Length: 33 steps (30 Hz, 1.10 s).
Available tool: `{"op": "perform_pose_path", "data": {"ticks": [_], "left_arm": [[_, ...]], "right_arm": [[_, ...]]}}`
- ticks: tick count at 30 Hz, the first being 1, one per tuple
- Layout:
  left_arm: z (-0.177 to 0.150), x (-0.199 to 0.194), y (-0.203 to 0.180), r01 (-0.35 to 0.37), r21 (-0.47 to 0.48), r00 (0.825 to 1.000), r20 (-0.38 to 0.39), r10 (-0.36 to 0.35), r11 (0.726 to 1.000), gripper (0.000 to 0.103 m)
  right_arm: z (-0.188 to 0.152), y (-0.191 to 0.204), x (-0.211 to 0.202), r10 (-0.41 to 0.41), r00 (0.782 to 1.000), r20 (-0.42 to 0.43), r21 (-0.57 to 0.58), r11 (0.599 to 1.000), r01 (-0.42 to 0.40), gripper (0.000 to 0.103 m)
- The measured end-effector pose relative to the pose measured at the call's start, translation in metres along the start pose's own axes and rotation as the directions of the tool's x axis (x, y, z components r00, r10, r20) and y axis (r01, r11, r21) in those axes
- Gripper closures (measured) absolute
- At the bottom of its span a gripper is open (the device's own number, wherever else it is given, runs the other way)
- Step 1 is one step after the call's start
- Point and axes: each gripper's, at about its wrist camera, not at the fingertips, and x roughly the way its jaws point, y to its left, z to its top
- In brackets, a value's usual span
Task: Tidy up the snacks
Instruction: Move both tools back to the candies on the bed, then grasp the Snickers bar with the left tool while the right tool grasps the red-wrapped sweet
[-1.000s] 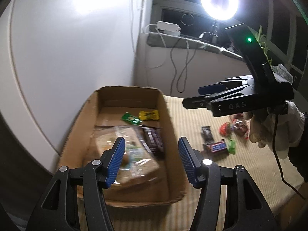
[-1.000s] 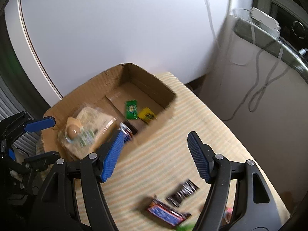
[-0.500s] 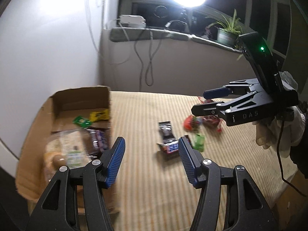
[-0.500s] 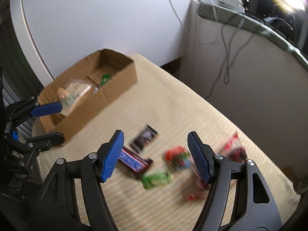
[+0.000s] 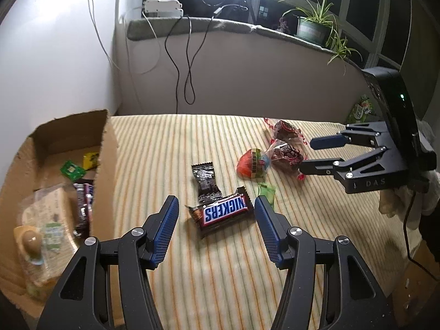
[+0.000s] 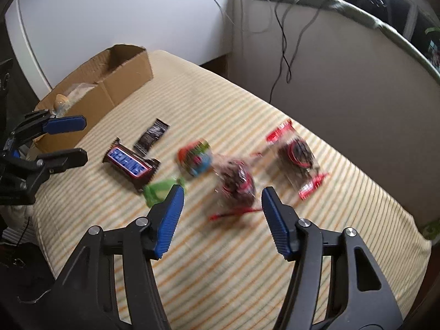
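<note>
A Snickers bar (image 5: 221,212) lies on the striped cloth, framed between the fingers of my open, empty left gripper (image 5: 214,220). Beside it lie a black packet (image 5: 205,179), a small green candy (image 5: 266,194), a red-green round snack (image 5: 252,163) and two red-wrapped dark cakes (image 5: 286,152). My right gripper (image 6: 220,211) is open and empty, above the nearer cake (image 6: 236,183); it shows at the right in the left wrist view (image 5: 313,154). The cardboard box (image 5: 106,148) at left holds a sandwich pack (image 5: 44,228) and small snacks.
A low wall with cables (image 5: 189,63) runs behind the table, with a plant pot (image 5: 310,29) and white adapter (image 5: 162,7) on its ledge. A white wall (image 5: 41,55) stands behind the box. The table's right edge (image 6: 423,247) drops off near a green packet.
Both grippers have swung right, away from the box and over the loose snacks. The left one now frames the Snickers bar; the right one is over the red-wrapped cakes.
</note>
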Motion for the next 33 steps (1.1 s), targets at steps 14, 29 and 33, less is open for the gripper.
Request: {"op": "perform_pose_path", "data": {"ticks": [14, 29, 33], "left_arm": [[0.011, 0.046, 0.001, 0.008, -0.006, 0.997, -0.071, -0.008, 1.0, 0.046], [-0.003, 0.05, -0.007, 0.013, 0.086, 0.989, -0.147, 0.0, 0.996, 0.055], [-0.006, 0.055, -0.011, 0.008, 0.116, 0.986, -0.166, 0.011, 0.993, 0.068]], "right_arm": [[0.007, -0.008, 0.028, 0.027, 1.0, -0.013, 0.016, 1.0, -0.026, 0.041], [0.012, -0.007, 0.048, 0.037, 0.998, -0.046, 0.0, 0.999, -0.037, 0.041], [0.013, -0.007, 0.053, 0.035, 0.997, -0.063, 0.001, 0.999, -0.035, 0.056]]}}
